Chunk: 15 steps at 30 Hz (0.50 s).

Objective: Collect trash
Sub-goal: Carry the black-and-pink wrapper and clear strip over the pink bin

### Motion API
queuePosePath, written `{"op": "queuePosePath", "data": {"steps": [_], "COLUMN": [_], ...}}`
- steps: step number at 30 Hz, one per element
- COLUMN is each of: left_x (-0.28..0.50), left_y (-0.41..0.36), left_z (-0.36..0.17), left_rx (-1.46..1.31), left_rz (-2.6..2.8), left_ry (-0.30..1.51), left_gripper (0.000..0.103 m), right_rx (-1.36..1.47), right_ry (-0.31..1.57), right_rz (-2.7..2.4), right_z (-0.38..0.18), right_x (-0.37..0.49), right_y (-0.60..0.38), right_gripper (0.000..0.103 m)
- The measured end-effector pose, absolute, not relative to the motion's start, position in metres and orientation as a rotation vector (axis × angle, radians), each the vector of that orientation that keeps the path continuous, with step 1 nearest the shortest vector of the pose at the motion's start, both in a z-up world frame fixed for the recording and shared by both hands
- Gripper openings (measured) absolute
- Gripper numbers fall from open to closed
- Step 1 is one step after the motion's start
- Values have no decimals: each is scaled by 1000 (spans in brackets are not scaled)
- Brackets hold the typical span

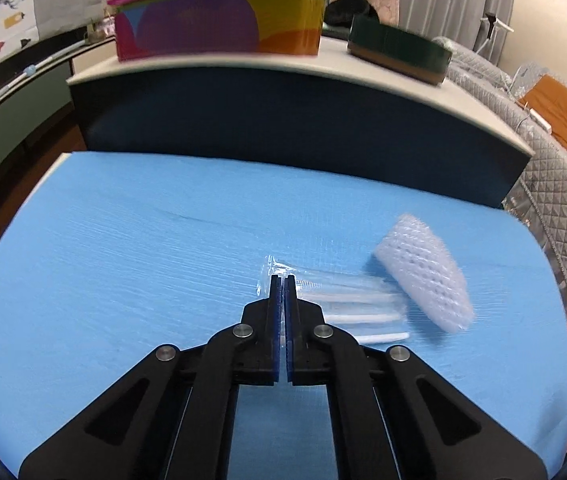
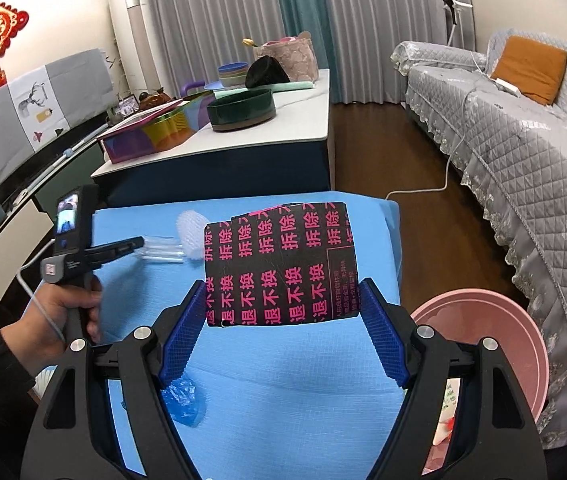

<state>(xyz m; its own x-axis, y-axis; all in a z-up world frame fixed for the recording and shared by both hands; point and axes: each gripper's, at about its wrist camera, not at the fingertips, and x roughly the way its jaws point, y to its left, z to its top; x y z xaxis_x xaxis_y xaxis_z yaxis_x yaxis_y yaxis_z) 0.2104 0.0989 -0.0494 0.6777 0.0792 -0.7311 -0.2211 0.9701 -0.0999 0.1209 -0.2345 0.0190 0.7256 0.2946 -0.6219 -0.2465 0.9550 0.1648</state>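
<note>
Home living room; quilted sofa (image 2: pixel 523 140), curtains (image 2: pixel 363 20)

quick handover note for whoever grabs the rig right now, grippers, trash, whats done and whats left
Left gripper: jaws shut on the clear plastic wrapper lying on the blue table cover.
Right gripper: jaws open, black card with pink print between them, not yet gripped.
White foam net sleeve sits beside the wrapper; crumpled blue plastic scrap near the table's front edge.
Pink round bin stands on the floor off the table's right side.
Left: wrapper, card, sleeve and scrap all still to go in.
</note>
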Motion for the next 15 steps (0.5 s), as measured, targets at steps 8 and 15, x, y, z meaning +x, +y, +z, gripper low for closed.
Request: {"op": "queuePosePath", "data": {"steps": [8,15], "left_x": [178,151], "left_y": [92,80], "left_z": [-6,18], "left_rx": [-162,-147], "left_rz": [133,94], "left_ry": [706,648], "left_gripper": [1,1], "right_rx": [52,19], "right_ry": [684,645], "right_rz": [281,261], "right_z": [16,23], "right_x": [113,98], "right_y": [-231,-231], "right_gripper": [75,75]}}
